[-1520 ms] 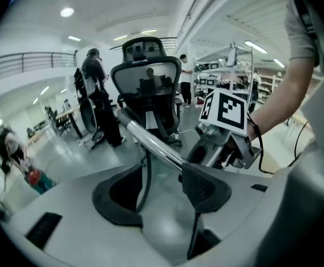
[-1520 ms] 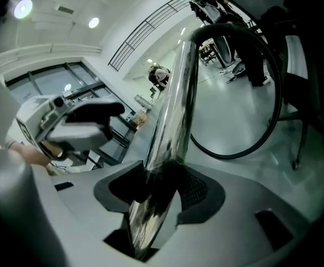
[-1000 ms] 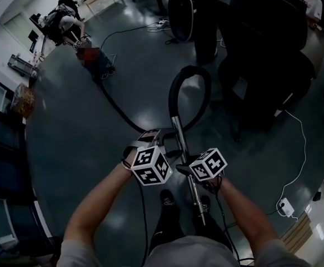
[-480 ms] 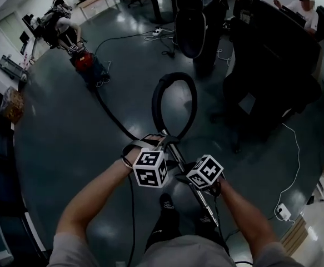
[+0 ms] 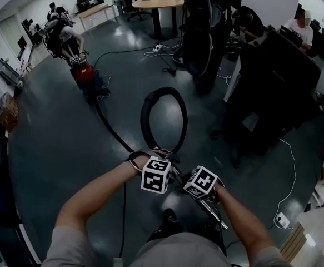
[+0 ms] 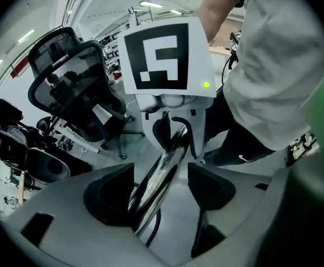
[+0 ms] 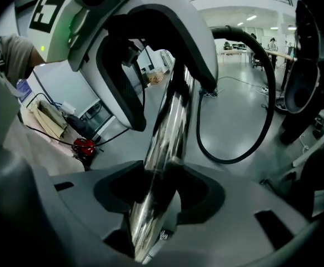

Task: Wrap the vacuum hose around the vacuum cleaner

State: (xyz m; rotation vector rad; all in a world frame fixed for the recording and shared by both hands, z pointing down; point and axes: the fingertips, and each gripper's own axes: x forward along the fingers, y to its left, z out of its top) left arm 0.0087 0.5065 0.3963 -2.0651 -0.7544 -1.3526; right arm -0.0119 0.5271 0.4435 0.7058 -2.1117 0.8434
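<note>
The hose [image 5: 145, 113] loop has swung left. My left gripper [image 6: 160, 186] has just been opening its jaws, now loose around the metal tube [image 7: 170, 132]. My right gripper [image 7: 162, 191] clamps that tube, which slants back toward me. The vacuum cleaner [image 5: 84, 74] sits far ahead, to the left.

Person's wearing a light grey short-sleeved tee [image 5: 178, 252], dark trousers [image 6: 245, 143] with a small white logo, and dark shoes [image 5: 170, 218]. The left gripper [image 6: 162, 196] and right gripper [image 7: 156, 196] both have pale grey shells with dark-padded fingers [image 6: 212, 188]. Each has a white cube [image 5: 156, 175] on top with black square markers, and the right one's has a tiny green light [image 6: 206, 84]. A thin black cable [image 5: 123, 204] hangs off the left.
</note>
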